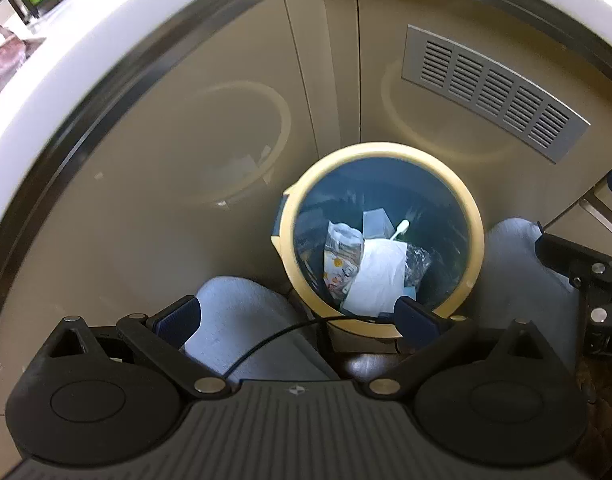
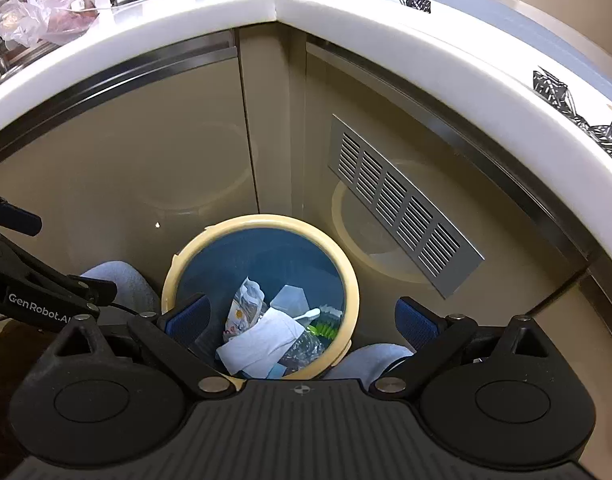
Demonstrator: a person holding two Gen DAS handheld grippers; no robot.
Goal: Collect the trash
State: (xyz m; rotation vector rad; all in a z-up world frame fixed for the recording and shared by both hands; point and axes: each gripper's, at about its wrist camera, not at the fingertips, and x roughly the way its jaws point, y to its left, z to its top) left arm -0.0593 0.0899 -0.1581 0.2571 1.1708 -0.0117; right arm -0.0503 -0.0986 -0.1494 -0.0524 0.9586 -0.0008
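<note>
A round trash bin with a cream rim (image 1: 476, 216) and blue liner stands on the floor in a cabinet corner; it also shows in the right wrist view (image 2: 348, 268). Inside lie a white paper sheet (image 1: 378, 276), a crumpled printed wrapper (image 1: 342, 256), a white plastic spoon (image 1: 400, 227) and clear plastic (image 1: 416, 262). The paper (image 2: 261, 340), wrapper (image 2: 243, 308) and spoon (image 2: 308, 314) show in the right wrist view too. My left gripper (image 1: 297, 316) is open and empty above the bin's near left side. My right gripper (image 2: 301, 320) is open and empty above the bin.
Beige cabinet doors (image 2: 125, 184) with a metal vent grille (image 2: 402, 208) stand behind the bin. A white countertop (image 2: 346, 12) curves above, holding bags and packages (image 2: 45, 16) at the far left. Grey slippers (image 1: 237, 320) flank the bin. The right gripper shows in the left wrist view (image 1: 586, 280).
</note>
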